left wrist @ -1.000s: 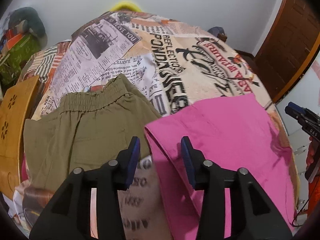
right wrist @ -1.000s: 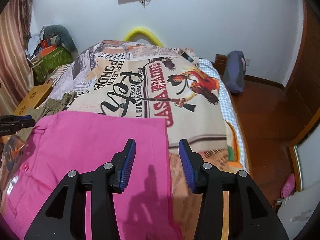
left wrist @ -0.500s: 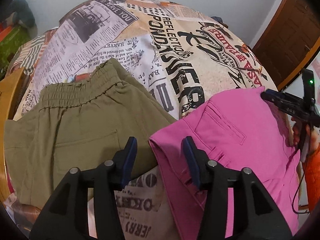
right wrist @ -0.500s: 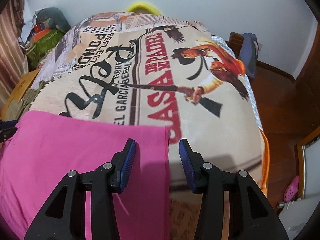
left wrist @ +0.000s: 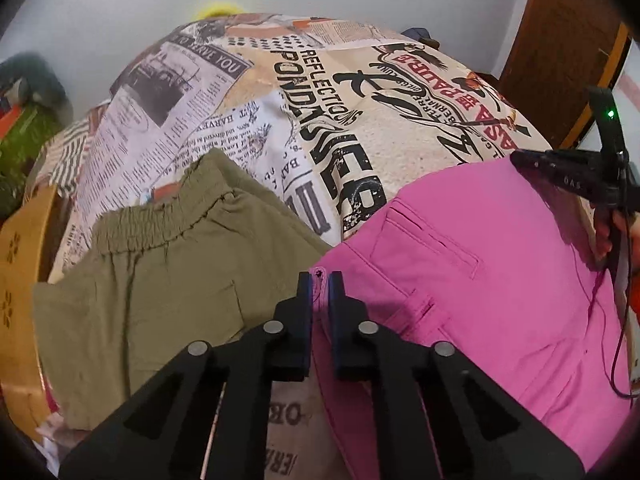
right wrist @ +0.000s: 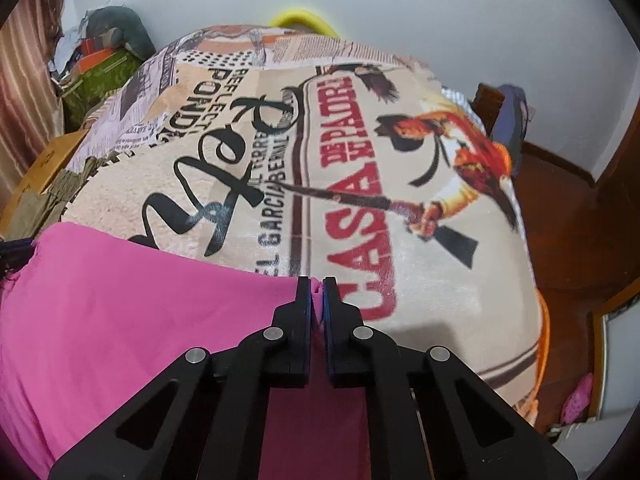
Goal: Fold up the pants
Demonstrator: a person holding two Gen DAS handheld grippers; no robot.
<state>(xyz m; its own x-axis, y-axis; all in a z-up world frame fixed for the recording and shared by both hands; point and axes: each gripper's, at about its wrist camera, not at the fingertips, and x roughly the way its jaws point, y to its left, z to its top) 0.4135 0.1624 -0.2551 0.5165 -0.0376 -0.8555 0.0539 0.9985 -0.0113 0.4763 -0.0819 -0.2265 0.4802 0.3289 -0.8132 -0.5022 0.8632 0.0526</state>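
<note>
Clearly, "CASA" shows on the bedspread (right wrist: 360,160) beyond the pink pants (right wrist: 120,300).

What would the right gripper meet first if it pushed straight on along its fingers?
The right gripper is shut on the pink pants at their far edge; straight ahead lies the printed bedspread, probably met first, though depth is unclear.
</note>
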